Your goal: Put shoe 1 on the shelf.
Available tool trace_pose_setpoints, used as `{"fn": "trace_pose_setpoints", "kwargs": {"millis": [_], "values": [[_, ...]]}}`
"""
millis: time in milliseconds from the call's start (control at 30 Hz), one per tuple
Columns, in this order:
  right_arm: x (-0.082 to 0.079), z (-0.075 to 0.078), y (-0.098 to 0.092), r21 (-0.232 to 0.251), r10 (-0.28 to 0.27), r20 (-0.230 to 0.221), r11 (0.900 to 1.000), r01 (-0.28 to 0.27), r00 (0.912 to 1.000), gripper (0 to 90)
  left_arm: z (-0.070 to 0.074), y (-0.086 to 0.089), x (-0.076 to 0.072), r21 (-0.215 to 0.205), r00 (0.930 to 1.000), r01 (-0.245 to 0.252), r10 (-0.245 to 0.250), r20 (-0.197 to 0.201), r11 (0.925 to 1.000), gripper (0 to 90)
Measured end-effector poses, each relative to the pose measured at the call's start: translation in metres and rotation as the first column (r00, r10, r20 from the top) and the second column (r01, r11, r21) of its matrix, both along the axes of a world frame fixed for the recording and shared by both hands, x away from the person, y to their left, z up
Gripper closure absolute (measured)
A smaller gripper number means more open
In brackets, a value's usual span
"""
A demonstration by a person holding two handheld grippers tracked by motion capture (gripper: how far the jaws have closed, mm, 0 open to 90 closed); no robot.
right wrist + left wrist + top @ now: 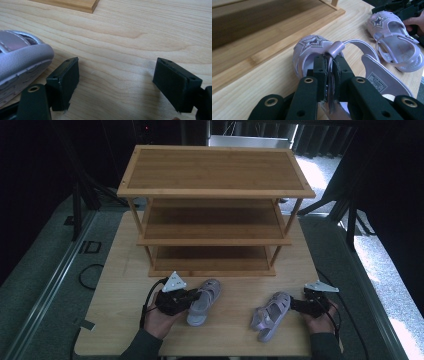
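Two lilac sandals with star trim lie on the wooden table. My left gripper [194, 296] [329, 61] is shut on the side strap of the left sandal [204, 302] [310, 45], whose toe points at the rack. The right sandal [270, 315] [394, 42] [20, 57] lies to the right, close to my right gripper [296, 304] [116, 75]. That gripper stands open with bare table between its jaws, and the sandal sits just outside its left jaw.
A three-tier bamboo shoe rack [215, 210] stands at the back of the table, its bottom shelf [262, 37] just beyond the left sandal. The table's [120, 290] front edge is near both hands. Cables trail from both grippers.
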State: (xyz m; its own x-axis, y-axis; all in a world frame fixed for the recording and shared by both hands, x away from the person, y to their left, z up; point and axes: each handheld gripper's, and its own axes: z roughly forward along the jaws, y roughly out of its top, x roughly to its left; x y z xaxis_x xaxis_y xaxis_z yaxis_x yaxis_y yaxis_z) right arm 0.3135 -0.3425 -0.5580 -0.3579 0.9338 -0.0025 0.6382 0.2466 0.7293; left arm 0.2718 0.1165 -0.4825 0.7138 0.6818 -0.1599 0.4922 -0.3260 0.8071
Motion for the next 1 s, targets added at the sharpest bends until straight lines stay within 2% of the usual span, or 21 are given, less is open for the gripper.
{"fn": "trace_pose_setpoints", "kwargs": {"millis": [567, 800, 1000], "values": [[0.000, 0.000, 0.000, 0.001, 0.000, 0.000, 1.000, 0.000, 1.0000, 20.3, 0.034, 0.001, 0.009, 0.015, 0.9982, 0.006, -0.007, 0.060, 0.9999, 82.9], [0.000, 0.000, 0.000, 0.000, 0.001, 0.001, 1.000, -0.001, 1.0000, 20.3, 0.049, 0.006, 0.013, 0.007, 0.9969, -0.013, 0.012, 0.078, 0.9999, 82.9], [0.000, 0.000, 0.000, 0.001, 0.001, 0.000, 1.000, -0.001, 1.0000, 20.3, 0.059, 0.009, 0.017, -0.001, 0.9958, -0.010, 0.010, 0.091, 1.0000, 82.9]]}}
